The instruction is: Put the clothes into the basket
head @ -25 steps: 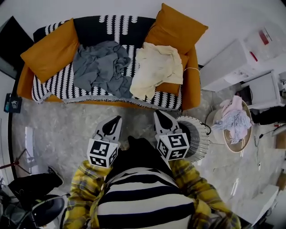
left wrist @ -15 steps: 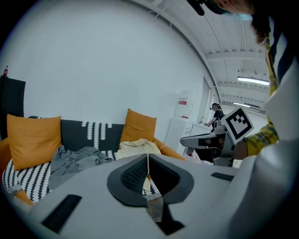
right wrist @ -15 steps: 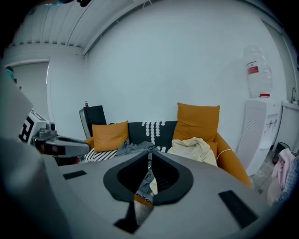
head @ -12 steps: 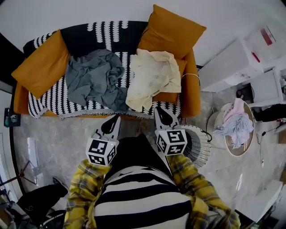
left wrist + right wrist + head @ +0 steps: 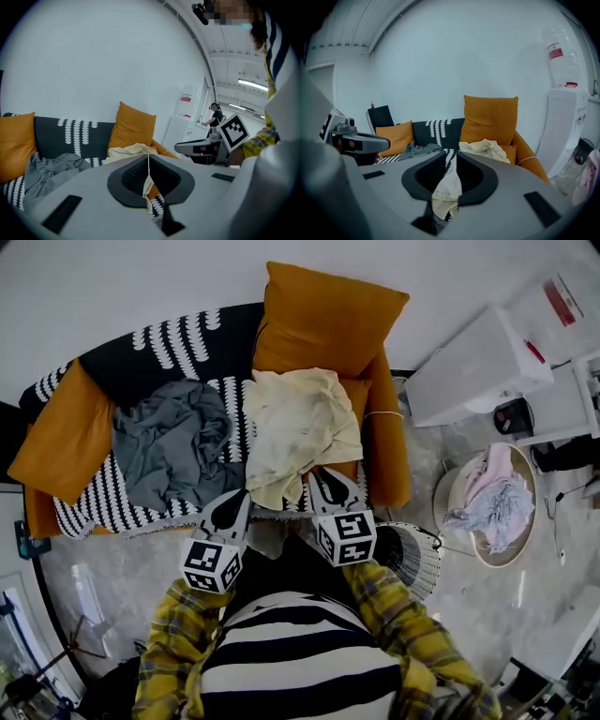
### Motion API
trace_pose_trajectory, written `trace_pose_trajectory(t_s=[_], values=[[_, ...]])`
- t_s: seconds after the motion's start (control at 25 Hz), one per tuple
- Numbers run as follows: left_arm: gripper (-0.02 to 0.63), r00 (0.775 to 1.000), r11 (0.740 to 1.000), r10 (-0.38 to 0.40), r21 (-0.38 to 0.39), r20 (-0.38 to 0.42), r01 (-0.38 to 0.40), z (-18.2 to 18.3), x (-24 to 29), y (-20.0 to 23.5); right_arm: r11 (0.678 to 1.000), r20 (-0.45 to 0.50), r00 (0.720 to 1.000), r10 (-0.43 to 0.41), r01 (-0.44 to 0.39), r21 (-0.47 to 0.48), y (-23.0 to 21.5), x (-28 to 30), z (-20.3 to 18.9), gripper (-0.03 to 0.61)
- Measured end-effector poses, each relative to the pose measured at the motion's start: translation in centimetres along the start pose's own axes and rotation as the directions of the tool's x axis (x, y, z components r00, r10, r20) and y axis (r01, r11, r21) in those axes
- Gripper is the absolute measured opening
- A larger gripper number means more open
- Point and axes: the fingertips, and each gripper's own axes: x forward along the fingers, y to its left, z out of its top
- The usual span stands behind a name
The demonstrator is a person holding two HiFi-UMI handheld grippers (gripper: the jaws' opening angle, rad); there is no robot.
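Step in hand looks like the approach for the first pick. Nothing is lifted yet, and both garments are lying on the orange sofa with the black-and-white striped throw (image 5: 384, 456), which sits straight ahead of both tools.

The crumpled grey garment (image 5: 169, 451) is ahead of the left tool (image 5: 242, 498) and off to its left. The cream-yellow garment (image 5: 295, 427) is dead ahead of the right tool (image 5: 323, 479), and its lower hem is just beyond that tool's tip. The white wire basket (image 5: 417, 554) stands on the floor just to the right of the right tool and a bit behind it, no clothes showing in it.

The left tool is fully closed and empty. The right tool is all but closed, only a thin crack between the jaws, with nothing gripped.

Next move, I reckon: spread the right jaws properly, drop onto a fold of the cream garment, pinch it, then swing back and right to the basket.

Compared with a second ago, the sofa sits much closer in the head view, and both tool tips have gone from over bare floor to the seat's front edge.
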Motion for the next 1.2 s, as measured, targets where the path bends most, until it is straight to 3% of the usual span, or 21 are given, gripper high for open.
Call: trace_pose_trajectory(t_s=[0.08,0.48,0.8,1.2], values=[[0.021,1.0,1.0,-0.02,0.01,-0.024,0.02,0.6,2.3,0.2,1.0,-0.012,1.0,0.007,-0.007,0.017,-1.3,1.4,0.3,0.124],[0.021,0.995,0.999,-0.048,-0.022,-0.083,0.046,1.6,8.2,2.6,0.997,-0.08,0.995,-0.053,0.058,0.059,-6.7,6.0,-1.2,0.185],[0.021,0.982,0.995,-0.094,-0.031,-0.163,0.09,-0.4,10.6,5.9,0.985,-0.16,0.977,-0.143,0.156,0.073,-9.6,9.9,-3.9,0.239],[0.021,0.969,0.992,-0.129,-0.042,-0.21,0.123,-1.9,14.4,7.3,0.937,-0.214,0.936,-0.279,0.314,0.153,-15.2,14.1,-6.5,0.274]])
